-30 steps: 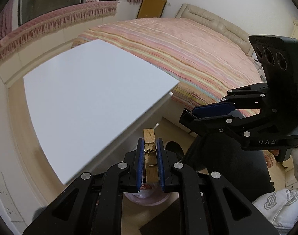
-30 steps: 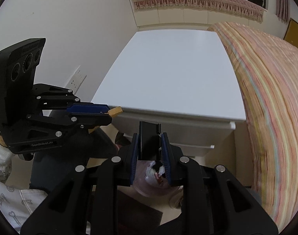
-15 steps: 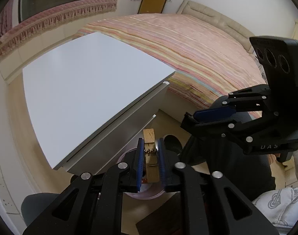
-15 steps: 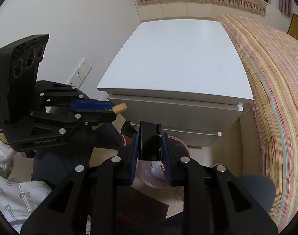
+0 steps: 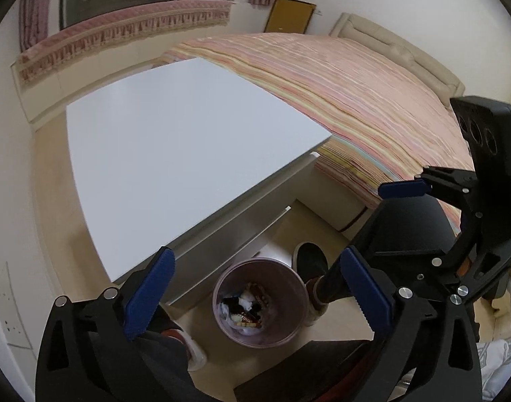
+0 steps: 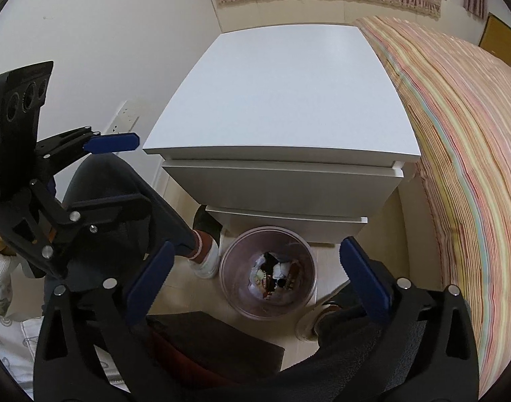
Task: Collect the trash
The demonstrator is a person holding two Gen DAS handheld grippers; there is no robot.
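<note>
White nightstand [image 6: 282,93] edge overhangs bin [image 6: 269,276], beside bed [image 6: 456,134].

Both point steeply downward: the left gripper [image 5: 255,288] and right gripper [image 6: 255,274], jaws opening wide, nothing between them, seemingly side by side.

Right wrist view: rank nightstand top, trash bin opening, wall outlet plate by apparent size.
1. Nightstand top, largest by far.
2. Trash bin opening, mid-size.
3. Wall outlet plate, smallest, partly hidden behind the left gripper's fingers.
The bin sits lower and farther, so true sizes stay unsure.
</note>
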